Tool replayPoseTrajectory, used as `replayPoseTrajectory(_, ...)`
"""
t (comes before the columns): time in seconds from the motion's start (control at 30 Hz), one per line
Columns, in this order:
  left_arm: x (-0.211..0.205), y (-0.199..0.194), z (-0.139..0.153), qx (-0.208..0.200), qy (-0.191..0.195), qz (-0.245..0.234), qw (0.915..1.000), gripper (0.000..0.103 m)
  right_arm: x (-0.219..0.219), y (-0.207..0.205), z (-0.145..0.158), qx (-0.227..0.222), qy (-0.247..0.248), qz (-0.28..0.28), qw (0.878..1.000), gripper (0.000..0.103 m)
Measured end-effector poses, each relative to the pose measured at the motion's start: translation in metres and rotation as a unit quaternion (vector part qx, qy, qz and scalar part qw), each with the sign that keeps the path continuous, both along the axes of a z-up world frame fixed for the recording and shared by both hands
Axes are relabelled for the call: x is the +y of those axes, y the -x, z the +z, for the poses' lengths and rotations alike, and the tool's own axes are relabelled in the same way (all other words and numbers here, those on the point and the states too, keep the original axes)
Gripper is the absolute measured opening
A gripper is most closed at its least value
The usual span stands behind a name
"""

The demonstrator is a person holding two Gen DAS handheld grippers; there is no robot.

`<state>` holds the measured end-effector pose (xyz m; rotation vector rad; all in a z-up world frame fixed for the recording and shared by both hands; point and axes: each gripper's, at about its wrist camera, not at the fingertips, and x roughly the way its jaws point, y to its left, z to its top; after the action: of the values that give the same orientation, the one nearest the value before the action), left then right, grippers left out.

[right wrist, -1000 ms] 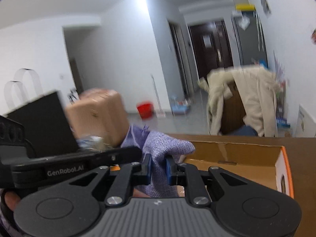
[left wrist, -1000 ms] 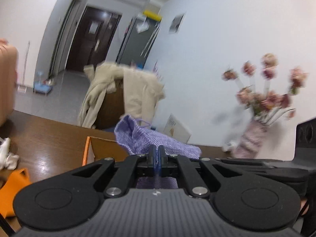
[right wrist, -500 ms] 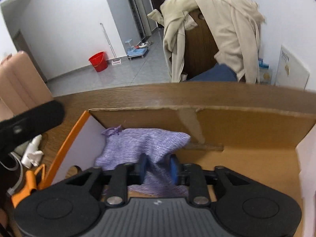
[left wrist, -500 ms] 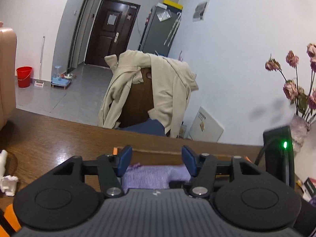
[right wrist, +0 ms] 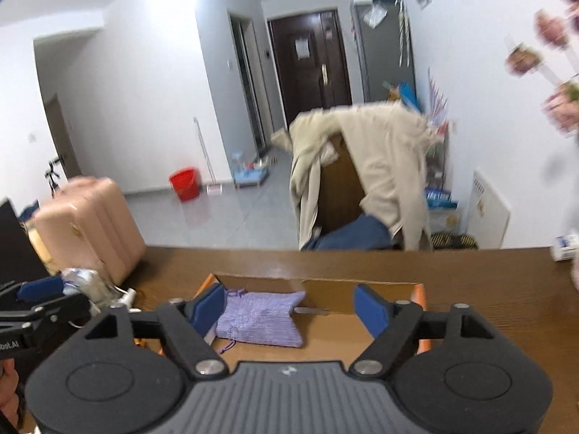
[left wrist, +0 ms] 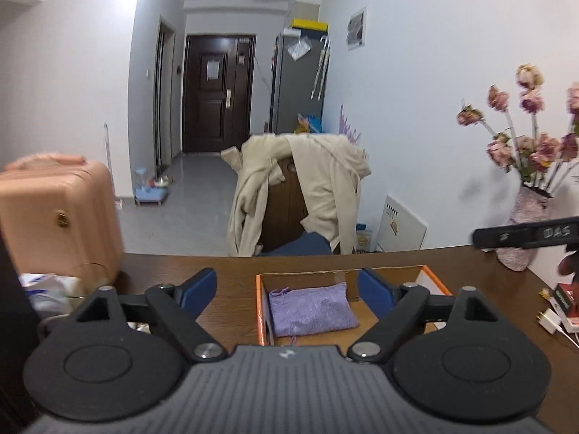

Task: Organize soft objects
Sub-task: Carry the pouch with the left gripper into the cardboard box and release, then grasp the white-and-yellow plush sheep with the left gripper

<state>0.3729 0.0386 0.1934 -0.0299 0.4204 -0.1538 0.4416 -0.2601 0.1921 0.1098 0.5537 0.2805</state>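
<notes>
Your left gripper [left wrist: 287, 291] is spread wide with nothing between its blue pads, hanging above the near edge of the orange-rimmed cardboard box [left wrist: 261, 302]; your right gripper [right wrist: 289, 307] is likewise wide apart and empty over the same box [right wrist: 362, 298]. One purple knit pouch [left wrist: 312, 308] lies flat on the box floor against its left wall, clear of all four fingers; from the right wrist it [right wrist: 262, 318] sits just beside your left-hand pad [right wrist: 207, 307]. Nothing stands between either claw and the pouch. On the brown table [left wrist: 235, 275] you have one pink suitcase [left wrist: 54, 217] at the left, one vase of dried flowers [left wrist: 524, 217] at the right, and one chair draped in a beige coat [left wrist: 307, 188] beyond the far edge
</notes>
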Motion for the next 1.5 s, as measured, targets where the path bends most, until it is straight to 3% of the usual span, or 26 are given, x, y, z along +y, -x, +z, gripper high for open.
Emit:
replayPoseTrajectory(0.17, -0.005, 0.076, 0.006, -0.02, 0.004, -0.003, 0.9998, 0.1, -0.032, 0.082, 0.011, -0.038, -0.002, 0.005, 0.999, 0.084)
replayPoseTrajectory(0.3, -0.021, 0.137, -0.014, -0.058, -0.032, -0.001, 0.9978, 0.102, -0.048, 0.157, -0.002, -0.077, -0.014, 0.03, 0.997, 0.089)
replayPoseTrajectory(0.4, -0.029, 0.176, -0.04, -0.068, -0.044, 0.012, 0.9966, 0.103, -0.052, 0.211, -0.025, -0.106, 0.006, 0.039, 0.994, 0.094)
replayPoseTrajectory(0.57, -0.038, 0.23, -0.089, -0.058, -0.038, -0.003, 0.9976, 0.103, -0.04, 0.284, -0.083, -0.158, 0.087, 0.014, 0.984, 0.095)
replayPoseTrajectory(0.63, -0.04, 0.243, -0.106, -0.05, -0.037, -0.009, 0.998, 0.103, -0.038, 0.306, -0.11, -0.151, 0.089, 0.011, 0.984, 0.096)
replayPoseTrajectory(0.8, -0.053, 0.253, -0.142, -0.03, -0.053, -0.032, 0.9977, 0.103, -0.034, 0.326, -0.169, -0.081, 0.055, -0.023, 0.995, 0.095)
replayPoseTrajectory(0.9, -0.065, 0.24, -0.154, -0.005, -0.058, -0.036, 0.9977, 0.103, -0.029, 0.32, -0.19, -0.055, 0.061, -0.015, 0.996, 0.094)
replayPoseTrajectory(1.03, -0.085, 0.234, -0.163, -0.003, -0.052, -0.064, 0.9966, 0.103, -0.029, 0.307, -0.204, -0.048, 0.059, -0.022, 0.997, 0.09)
replayPoseTrajectory(1.13, -0.102, 0.233, -0.169, -0.01, -0.059, -0.1, 0.9933, 0.103, -0.031, 0.294, -0.209, -0.045, 0.054, -0.035, 0.997, 0.084)
replayPoseTrajectory(1.27, -0.122, 0.222, -0.177, 0.006, -0.062, -0.121, 0.9907, 0.103, -0.038, 0.285, -0.215, -0.033, 0.031, -0.024, 0.999, 0.061)
replayPoseTrajectory(1.33, -0.126, 0.216, -0.181, 0.014, -0.058, -0.118, 0.9912, 0.103, -0.038, 0.288, -0.214, -0.025, 0.027, -0.022, 0.999, 0.056)
replayPoseTrajectory(1.43, -0.122, 0.205, -0.186, 0.017, -0.046, -0.094, 0.9943, 0.103, -0.029, 0.304, -0.212, -0.012, 0.019, 0.03, 0.999, 0.056)
replayPoseTrajectory(1.5, -0.113, 0.201, -0.188, 0.023, -0.034, -0.068, 0.9969, 0.103, -0.026, 0.319, -0.209, -0.007, -0.013, 0.091, 0.996, 0.055)
